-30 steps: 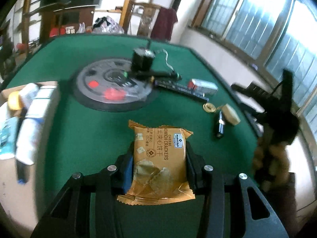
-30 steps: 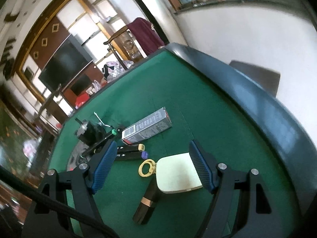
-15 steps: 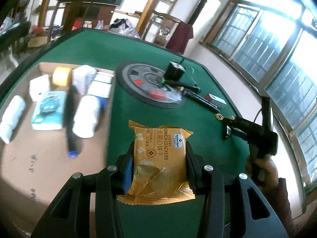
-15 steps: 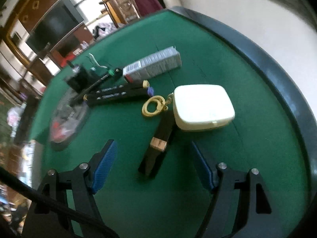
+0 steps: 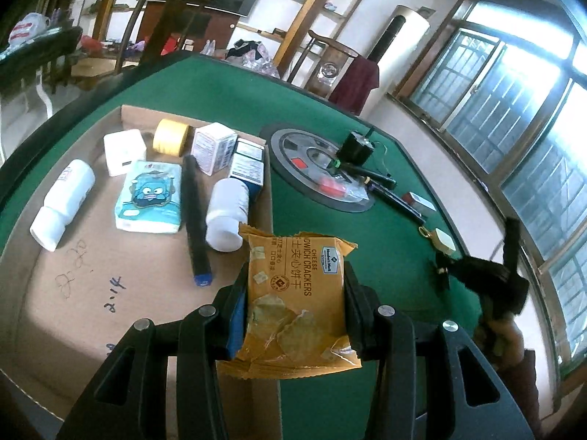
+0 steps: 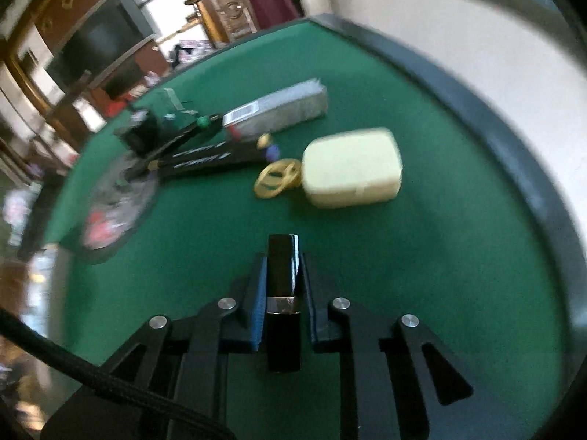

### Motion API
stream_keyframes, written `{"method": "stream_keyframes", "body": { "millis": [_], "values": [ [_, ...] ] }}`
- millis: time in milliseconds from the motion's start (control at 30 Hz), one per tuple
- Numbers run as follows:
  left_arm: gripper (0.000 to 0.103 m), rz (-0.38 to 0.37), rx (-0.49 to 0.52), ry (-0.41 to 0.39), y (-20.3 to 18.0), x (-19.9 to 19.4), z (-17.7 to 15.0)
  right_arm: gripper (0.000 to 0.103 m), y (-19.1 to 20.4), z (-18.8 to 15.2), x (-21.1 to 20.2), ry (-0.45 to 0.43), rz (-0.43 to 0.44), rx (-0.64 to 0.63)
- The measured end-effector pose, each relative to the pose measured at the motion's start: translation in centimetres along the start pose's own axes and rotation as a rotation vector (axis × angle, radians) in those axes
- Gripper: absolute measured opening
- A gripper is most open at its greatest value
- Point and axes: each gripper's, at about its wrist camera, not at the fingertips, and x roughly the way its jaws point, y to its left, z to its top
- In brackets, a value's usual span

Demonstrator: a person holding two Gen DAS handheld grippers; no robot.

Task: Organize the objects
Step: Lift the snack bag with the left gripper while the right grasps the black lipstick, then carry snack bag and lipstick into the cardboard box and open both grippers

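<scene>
Cardboard sheet [image 5: 91,293] crowded with bottles [image 5: 227,214], boxes [image 5: 214,146].

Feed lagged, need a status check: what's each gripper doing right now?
Left gripper: closed on the cheese cracker packet.
Right gripper: closed on the black lipstick tube, fingers on both its sides.

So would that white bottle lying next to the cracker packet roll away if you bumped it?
Probably. The white bottle is round and lies on its side on flat cardboard. The black stick alongside might stop it that way. It looks like plastic, so likely light and easily nudged.
</scene>
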Motion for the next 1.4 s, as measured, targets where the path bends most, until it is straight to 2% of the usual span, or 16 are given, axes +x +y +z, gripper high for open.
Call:
{"method": "stream_keyframes", "body": {
  "millis": [167,300,500,633,700,833,1000,1100,1267,1400],
  "values": [
    [0.039,0.036,-0.008,-0.021,1.6,-1.1,0.1,0.015,1.6,-1.8,-0.6,0.050,0.205,0.035],
    [0.039,0.091,-0.043,-0.043,3.9,-2.1,0.3,0.015,6.1,-3.0,0.0,0.095,0.330,-0.024],
    [0.039,0.177,-0.097,-0.059,7.6,-3.3,0.4,0.015,13.8,-4.4,0.4,0.148,0.467,-0.163],
    [0.039,0.212,-0.115,-0.035,9.3,-2.9,0.3,0.015,18.7,-5.8,0.3,0.183,0.542,-0.252],
    [0.039,0.229,-0.115,-0.011,9.9,-2.4,0.4,0.015,21.2,-6.6,0.5,0.231,0.576,-0.301],
    [0.039,0.249,-0.113,0.072,10.7,-0.6,1.1,0.015,24.7,-8.5,1.9,0.318,0.578,-0.382],
    [0.039,0.307,-0.071,0.125,10.9,0.7,2.3,0.015,28.4,-10.8,5.2,0.426,0.520,-0.464],
    [0.039,0.308,-0.068,0.150,11.3,1.3,2.8,0.015,29.8,-11.6,7.1,0.466,0.482,-0.484],
    [0.039,0.309,-0.072,0.138,11.4,1.8,3.1,0.015,31.6,-11.3,8.9,0.465,0.439,-0.503],
    [0.042,0.278,-0.106,0.112,11.8,1.2,2.9,0.015,32.7,-11.3,9.4,0.460,0.411,-0.518]
  ]
}}
